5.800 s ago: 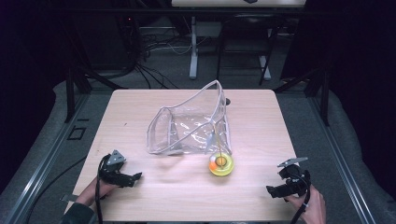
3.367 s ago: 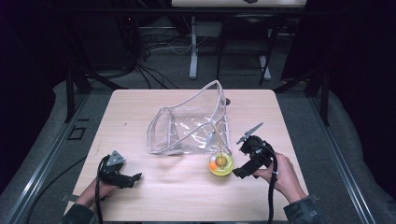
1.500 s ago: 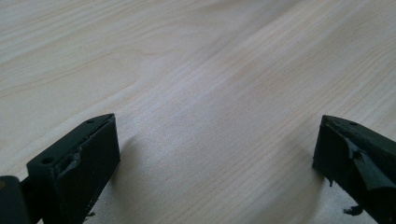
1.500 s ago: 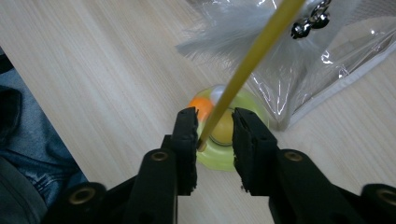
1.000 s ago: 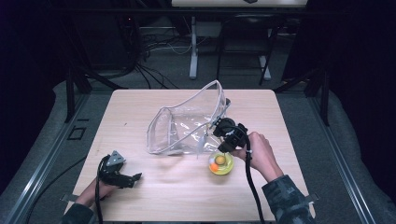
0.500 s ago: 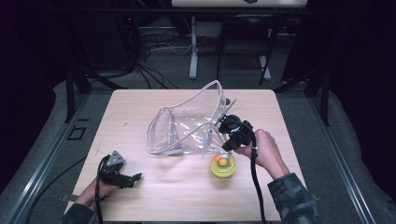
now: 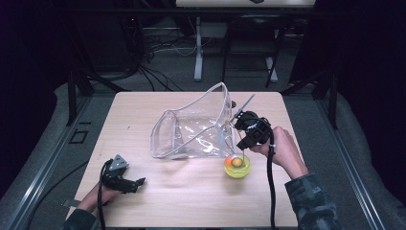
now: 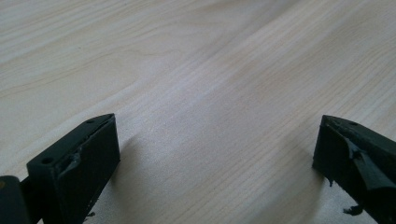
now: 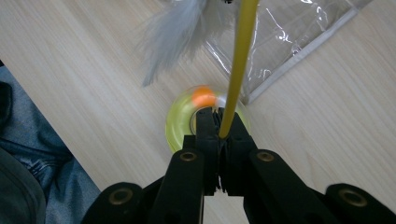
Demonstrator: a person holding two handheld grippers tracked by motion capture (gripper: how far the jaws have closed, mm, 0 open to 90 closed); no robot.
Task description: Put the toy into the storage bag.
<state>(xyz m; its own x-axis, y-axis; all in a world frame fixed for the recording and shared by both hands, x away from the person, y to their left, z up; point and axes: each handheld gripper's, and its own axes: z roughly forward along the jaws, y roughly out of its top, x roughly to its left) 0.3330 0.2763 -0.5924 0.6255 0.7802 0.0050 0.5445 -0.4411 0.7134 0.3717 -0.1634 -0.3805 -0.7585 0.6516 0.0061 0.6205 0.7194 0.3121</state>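
Observation:
A round yellow toy base (image 7: 238, 170) with an orange ball (image 7: 236, 162) stands on the wooden table (image 7: 191, 201), just in front of a clear plastic bag (image 7: 191, 132). A thin yellow rod (image 9: 236, 65) rises from the base (image 9: 180, 126), and a grey feather (image 9: 170, 35) hangs at its far end. My right gripper (image 7: 242, 143) is above the base, shut on the rod (image 9: 219, 133). The orange ball (image 9: 203, 96) lies just beyond the jaw tips. My left gripper (image 7: 137, 183) rests open on the table at the front left, with bare wood between its jaws (image 8: 215, 154).
The clear bag (image 9: 289, 32) lies on its side mid-table, its open mouth facing right toward the right gripper. A person's sleeve (image 7: 311, 201) reaches in from the front right. Dark floor, cables and stands surround the table.
My right gripper came in from the table's right edge and shut on the toy's rod. In the last second it shifted slightly right, the base with it. The left gripper stayed put.

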